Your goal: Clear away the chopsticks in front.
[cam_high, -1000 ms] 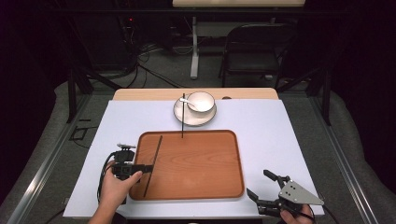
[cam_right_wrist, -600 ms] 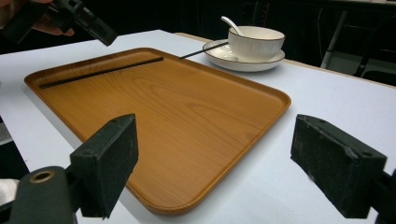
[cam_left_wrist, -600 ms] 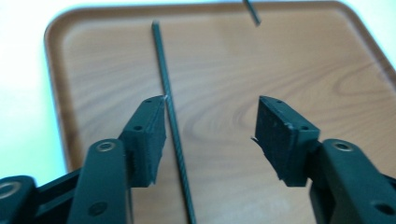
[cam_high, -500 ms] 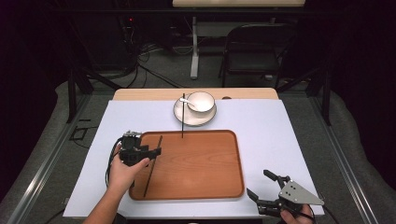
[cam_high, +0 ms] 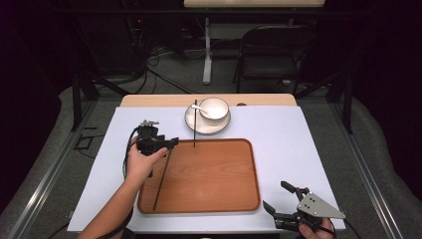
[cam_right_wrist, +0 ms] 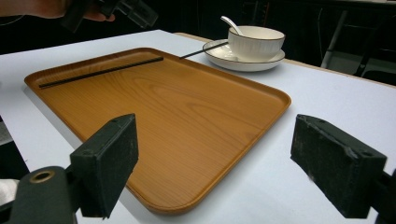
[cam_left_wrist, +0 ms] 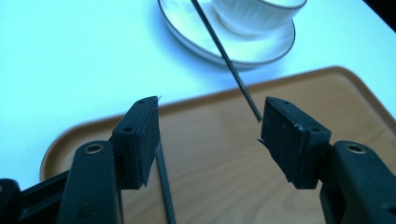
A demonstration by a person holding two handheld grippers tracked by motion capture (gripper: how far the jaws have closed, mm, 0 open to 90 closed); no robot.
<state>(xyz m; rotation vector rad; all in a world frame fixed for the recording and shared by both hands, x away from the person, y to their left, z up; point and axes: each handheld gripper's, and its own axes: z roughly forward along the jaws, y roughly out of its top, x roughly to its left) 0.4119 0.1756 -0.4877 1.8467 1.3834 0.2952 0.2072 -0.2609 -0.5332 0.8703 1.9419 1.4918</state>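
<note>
Already one chopstick [cam_high: 162, 179] lies flat in the wooden tray [cam_high: 219, 174], running along its left side from the near corner toward the far edge. The second chopstick [cam_high: 194, 124] is not yet in: its far end leans on the saucer [cam_high: 199, 127] under the white bowl [cam_high: 214, 108], and its near tip reaches just over the tray's far rim. By my judgement the work is about half done, with that second stick left to be brought down beside the first; the spoon [cam_high: 200, 108] rests in the bowl.

The left claw [cam_high: 171, 143] hovers over the tray's far left corner. Its jaws have just been opening and stand wide apart with nothing between them; in the left gripper view the laid chopstick [cam_left_wrist: 164, 186] passes below the left pad, and the leaning one [cam_left_wrist: 229, 60] ends just ahead of the right pad. The right claw [cam_high: 278, 201] sits off the tray's near right corner on the worktop [cam_high: 298, 144], jaws spread wide, gripping nothing.
</note>
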